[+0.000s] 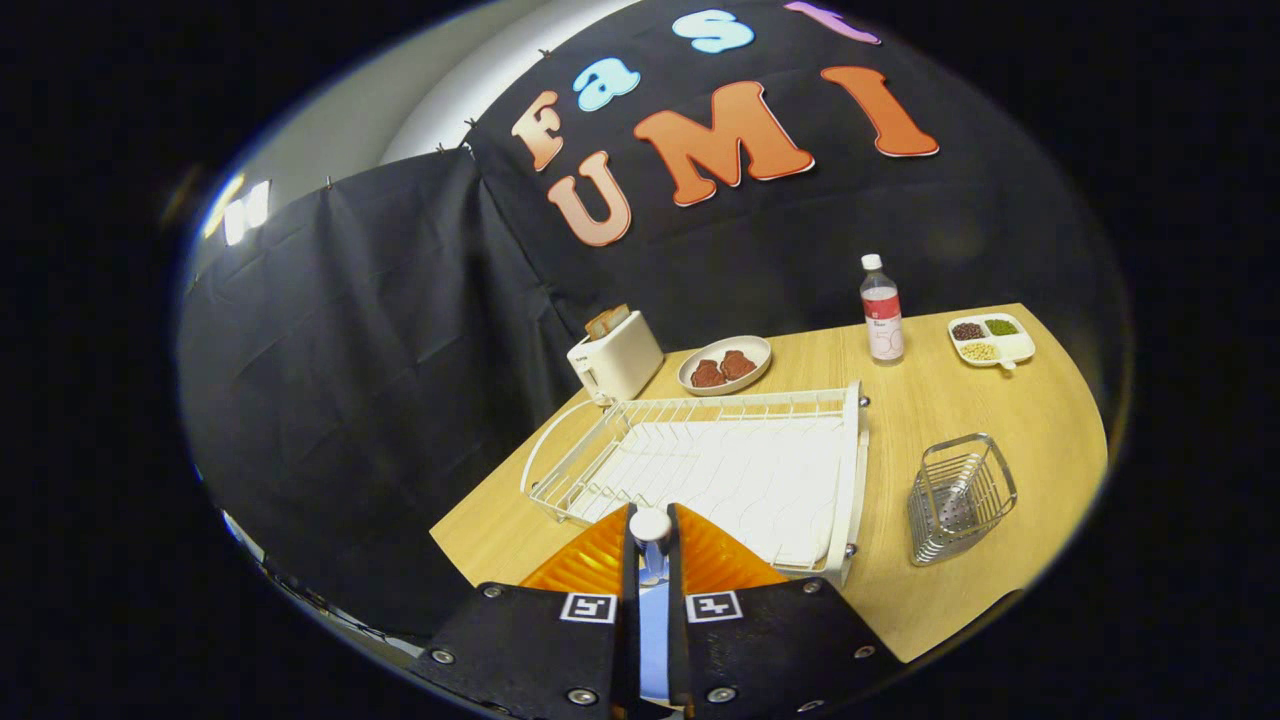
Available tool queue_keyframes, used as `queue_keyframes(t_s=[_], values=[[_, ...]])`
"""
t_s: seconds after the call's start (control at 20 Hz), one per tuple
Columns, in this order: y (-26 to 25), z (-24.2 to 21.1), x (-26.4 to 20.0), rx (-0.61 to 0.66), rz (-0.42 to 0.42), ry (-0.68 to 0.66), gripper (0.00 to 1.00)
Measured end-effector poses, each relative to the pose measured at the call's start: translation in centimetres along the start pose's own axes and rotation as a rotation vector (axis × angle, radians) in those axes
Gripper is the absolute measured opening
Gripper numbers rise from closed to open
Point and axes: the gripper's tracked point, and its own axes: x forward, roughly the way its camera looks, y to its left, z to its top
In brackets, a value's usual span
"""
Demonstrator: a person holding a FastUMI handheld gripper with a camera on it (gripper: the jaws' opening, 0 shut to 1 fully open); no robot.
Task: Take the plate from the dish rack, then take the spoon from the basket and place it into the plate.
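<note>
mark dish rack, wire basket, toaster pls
dish rack (857,450): gripper view, on its right side rail, just beyond the gripper (652,535).
wire basket (985,492): gripper view, on its front wire wall.
toaster (622,362): gripper view, on its side panel.

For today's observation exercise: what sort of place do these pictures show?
Probably a mock kitchen counter in a booth: a dish rack, a toaster and a plate of food on a wooden table.

one dish rack (740,470), one basket (960,497), one bottle (882,310), one toaster (614,355)

High over table (1000,420), facing down.
</note>
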Motion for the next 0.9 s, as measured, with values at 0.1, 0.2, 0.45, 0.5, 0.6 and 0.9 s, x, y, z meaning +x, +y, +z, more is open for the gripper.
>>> queue_keyframes(t_s=[0.1, 0.2, 0.45, 0.5, 0.6, 0.9], values=[[0.6, -1.4, 0.9, -0.024, 0.022, 0.029, 0.11], [0.8, -2.2, 1.5, -0.048, 0.037, 0.049, 0.11], [0.8, -5.1, 2.2, -0.124, 0.05, 0.084, 0.11], [0.7, -5.7, 2.2, -0.135, 0.046, 0.093, 0.11], [0.7, -5.8, 2.3, -0.145, 0.047, 0.083, 0.11], [-0.7, -7.7, 0.8, -0.088, 0.032, 0.132, 0.11]])
